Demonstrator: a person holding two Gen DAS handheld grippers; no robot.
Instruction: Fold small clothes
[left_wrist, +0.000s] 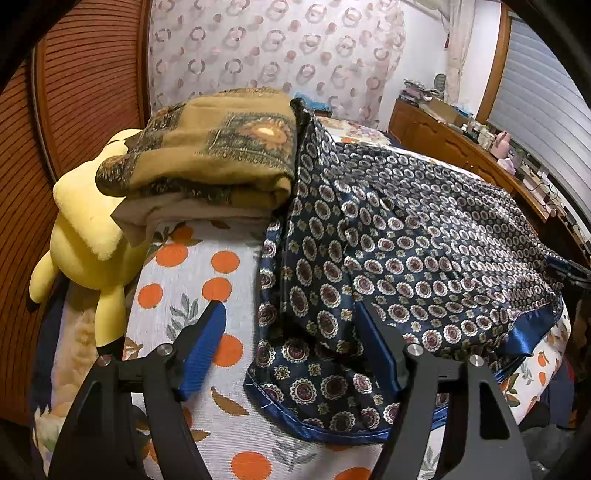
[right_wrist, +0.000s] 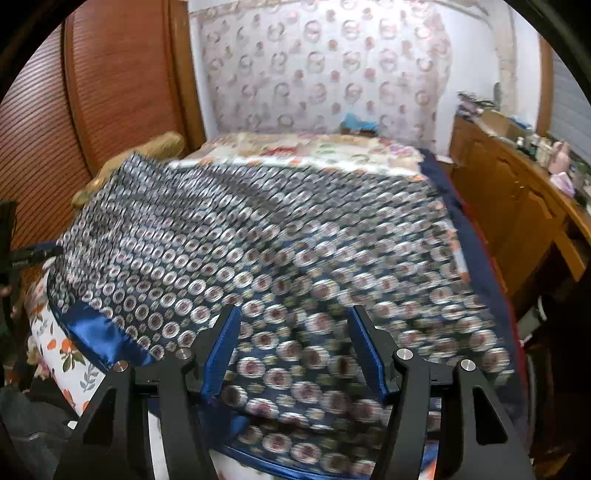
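A dark blue satin garment (left_wrist: 406, 251) with round medallion print and a shiny blue hem lies spread over the bed; it also fills the right wrist view (right_wrist: 280, 236), blurred. My left gripper (left_wrist: 290, 308) is open above the garment's near left corner, its left finger over the bedsheet and its right finger over the cloth. My right gripper (right_wrist: 293, 314) is open, low over the garment's near right part, holding nothing.
A folded brown patterned blanket stack (left_wrist: 221, 155) and a yellow plush toy (left_wrist: 85, 236) sit at the bed's left. The orange-print bedsheet (left_wrist: 207, 266) shows beside them. A wooden cabinet (right_wrist: 509, 206) with clutter runs along the right; a wooden wardrobe (left_wrist: 74, 92) stands left.
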